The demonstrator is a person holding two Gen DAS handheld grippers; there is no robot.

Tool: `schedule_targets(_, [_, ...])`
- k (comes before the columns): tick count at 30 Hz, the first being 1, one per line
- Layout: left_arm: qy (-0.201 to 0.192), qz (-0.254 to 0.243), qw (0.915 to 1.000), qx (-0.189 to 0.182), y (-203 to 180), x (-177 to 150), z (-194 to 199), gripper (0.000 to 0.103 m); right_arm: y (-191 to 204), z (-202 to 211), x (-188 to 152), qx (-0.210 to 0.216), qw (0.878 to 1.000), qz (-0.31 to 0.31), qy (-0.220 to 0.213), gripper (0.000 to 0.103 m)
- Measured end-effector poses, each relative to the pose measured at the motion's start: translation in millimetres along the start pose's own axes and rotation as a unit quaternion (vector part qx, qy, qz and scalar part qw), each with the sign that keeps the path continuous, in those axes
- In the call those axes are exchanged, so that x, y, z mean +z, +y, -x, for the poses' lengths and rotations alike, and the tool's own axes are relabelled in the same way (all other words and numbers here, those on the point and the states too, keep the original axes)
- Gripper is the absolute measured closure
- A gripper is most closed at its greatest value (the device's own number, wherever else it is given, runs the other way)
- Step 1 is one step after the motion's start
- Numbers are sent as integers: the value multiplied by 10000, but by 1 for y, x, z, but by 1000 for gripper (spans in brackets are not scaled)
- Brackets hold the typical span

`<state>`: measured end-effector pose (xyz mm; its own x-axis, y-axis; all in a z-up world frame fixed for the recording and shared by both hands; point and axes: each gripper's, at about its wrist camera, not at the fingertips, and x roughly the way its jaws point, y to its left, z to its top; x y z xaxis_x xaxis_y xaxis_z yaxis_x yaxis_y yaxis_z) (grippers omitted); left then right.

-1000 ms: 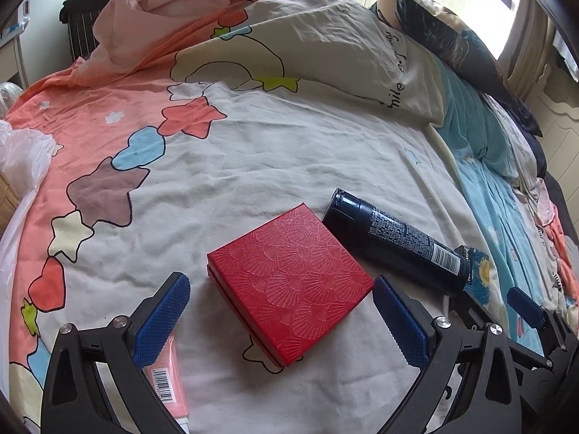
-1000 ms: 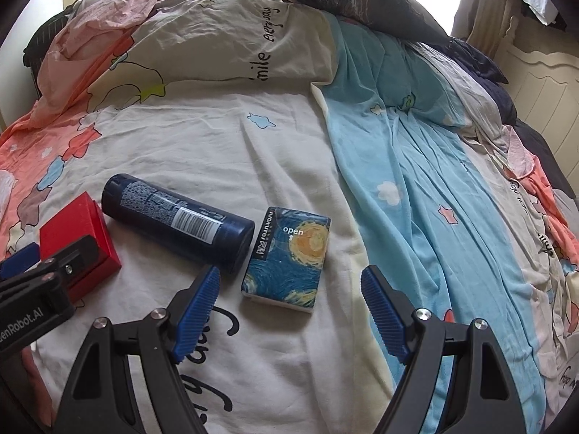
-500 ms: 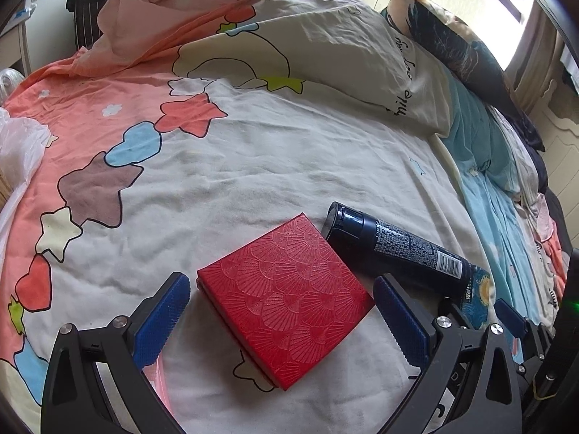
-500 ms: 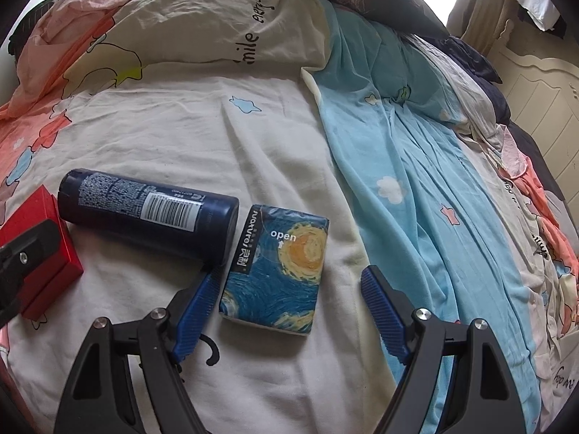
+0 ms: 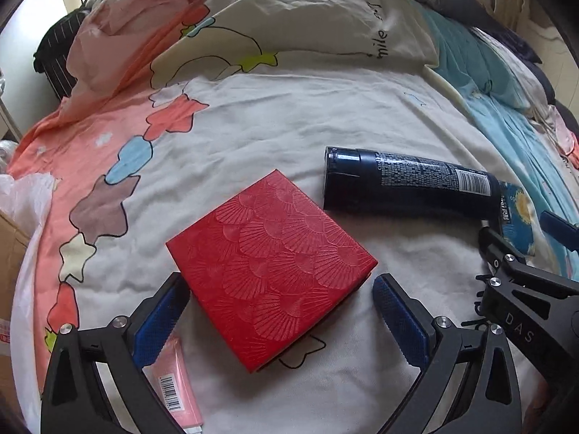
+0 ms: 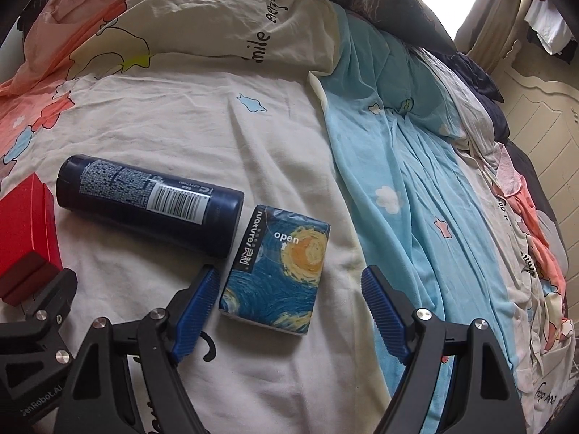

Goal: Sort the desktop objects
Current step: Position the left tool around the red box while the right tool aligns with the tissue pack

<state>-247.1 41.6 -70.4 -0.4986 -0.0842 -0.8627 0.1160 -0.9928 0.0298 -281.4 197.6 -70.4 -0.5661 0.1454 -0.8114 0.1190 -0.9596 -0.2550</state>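
A flat red box [image 5: 271, 264] with a shell pattern lies on the bed sheet. My left gripper [image 5: 278, 320] is open, its blue pads on either side of the box's near corner. A dark blue bottle [image 5: 409, 184] lies on its side to the right of the box; it also shows in the right wrist view [image 6: 152, 202]. A blue tissue pack [image 6: 278, 267] with a starry print lies next to the bottle's end. My right gripper [image 6: 289, 311] is open around the pack's near end, not touching it.
A pink tube [image 5: 173, 387] with a barcode lies under my left gripper's left finger. A white plastic bag [image 5: 25, 199] and a cardboard box [image 5: 9, 253] sit at the left bed edge. Crumpled pink bedding [image 5: 144, 25] and dark pillows [image 6: 380, 3] lie at the far side.
Both grippers have moved forward and lower. The red box now sits between my left pads, and the tissue pack sits closer between my right pads. Nothing has been grasped.
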Motion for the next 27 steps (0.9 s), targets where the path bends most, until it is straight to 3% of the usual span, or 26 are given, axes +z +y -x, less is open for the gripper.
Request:
schedule_targets(11, [332, -402, 9982, -308, 13, -11, 3, 0, 2, 3, -2, 614, 9981, -36, 20, 25])
schedule_targets(19, [491, -957, 9927, -543, 21, -15, 9, 0, 23, 15, -6, 512, 9980, 375, -53, 25])
schedule_targets(22, [436, -1131, 9916, -453, 24, -14, 15, 0, 21, 15, -5, 554, 9979, 342, -52, 25])
schedule_targets(27, [312, -934, 9937, -528, 32, -5, 19, 0, 17, 16, -4, 630, 9977, 236, -60, 25])
